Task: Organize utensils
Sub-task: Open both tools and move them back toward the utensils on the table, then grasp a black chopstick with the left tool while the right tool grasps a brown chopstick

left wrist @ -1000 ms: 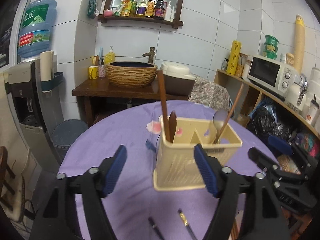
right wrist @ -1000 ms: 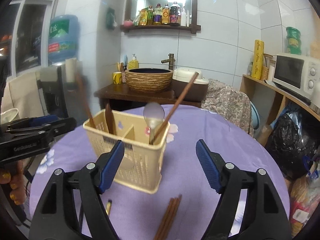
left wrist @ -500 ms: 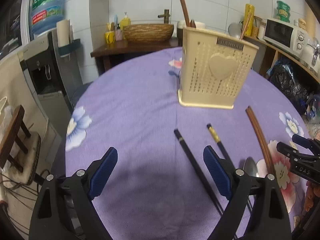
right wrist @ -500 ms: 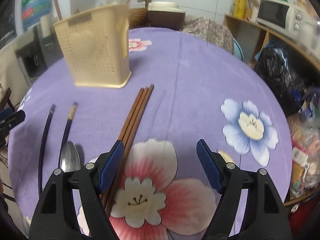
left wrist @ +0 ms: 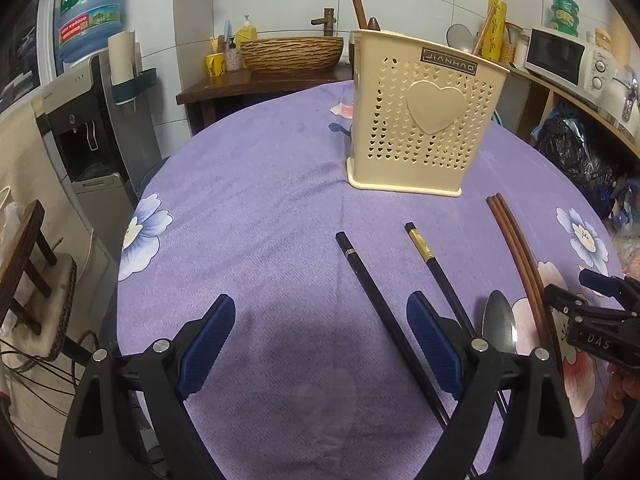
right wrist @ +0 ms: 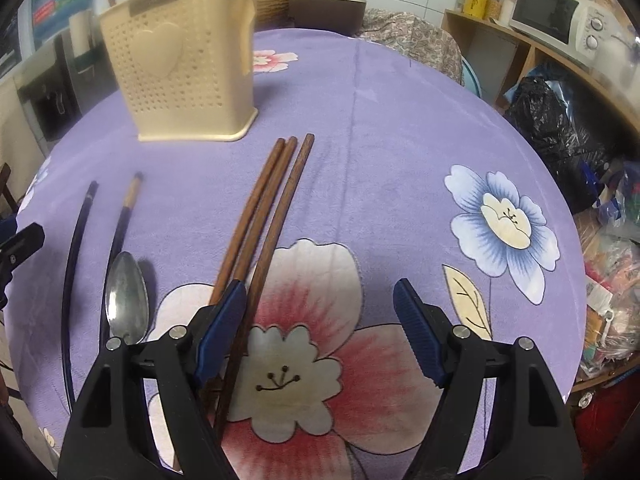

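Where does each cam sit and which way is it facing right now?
Left wrist: on the left gripper, angled down over the purple table toward the holder; shows its own open fingers, plus the right gripper at the right edge.
Right wrist: on the right gripper, angled down at the brown chopsticks; shows its own open fingers, left gripper tip at the left edge.
Shared: holder, black chopsticks, spoon, brown chopsticks, microwave.

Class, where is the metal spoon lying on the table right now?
The metal spoon lies flat on the purple tablecloth, between the gold-banded black chopstick and the brown wooden chopsticks.
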`<state>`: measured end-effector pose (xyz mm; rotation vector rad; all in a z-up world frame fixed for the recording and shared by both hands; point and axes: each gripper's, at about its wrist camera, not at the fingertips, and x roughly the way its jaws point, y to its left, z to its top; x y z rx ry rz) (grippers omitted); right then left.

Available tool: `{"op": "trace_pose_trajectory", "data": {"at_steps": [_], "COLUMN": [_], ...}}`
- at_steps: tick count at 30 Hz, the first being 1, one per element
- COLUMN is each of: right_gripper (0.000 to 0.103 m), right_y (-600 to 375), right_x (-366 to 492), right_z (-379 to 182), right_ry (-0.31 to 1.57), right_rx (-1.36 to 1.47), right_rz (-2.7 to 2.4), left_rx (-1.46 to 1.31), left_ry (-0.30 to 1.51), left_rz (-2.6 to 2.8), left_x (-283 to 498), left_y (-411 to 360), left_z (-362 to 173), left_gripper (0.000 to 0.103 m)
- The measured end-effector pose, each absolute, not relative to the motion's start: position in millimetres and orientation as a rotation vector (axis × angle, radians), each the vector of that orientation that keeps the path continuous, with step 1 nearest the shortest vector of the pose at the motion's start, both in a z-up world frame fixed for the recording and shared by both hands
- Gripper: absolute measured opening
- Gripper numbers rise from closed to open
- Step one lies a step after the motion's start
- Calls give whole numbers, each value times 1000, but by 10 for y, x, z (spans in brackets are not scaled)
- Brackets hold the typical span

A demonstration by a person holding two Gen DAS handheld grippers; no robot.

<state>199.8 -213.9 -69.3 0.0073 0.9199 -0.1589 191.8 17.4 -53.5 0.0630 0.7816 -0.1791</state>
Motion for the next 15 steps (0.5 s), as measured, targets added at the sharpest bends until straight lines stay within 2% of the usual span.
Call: {"op": "trace_pose_trajectory", "data": {"at_steps": [10, 15], "right_gripper": [75, 63], "right_y": [-2216, -2150], "right_x": [2025, 2162], "right_z": [-592, -676], "right_ry": [880, 917], "right_rx": [52, 33], "right_rz": [-135, -135], "left_rx": [52, 57], "left_ry": [806, 822], "left_rz": [-201, -206], "left_x": [1932, 1944], "left_y": [129, 66], "left_z": [-561, -595], "left_gripper": [87, 78]}}
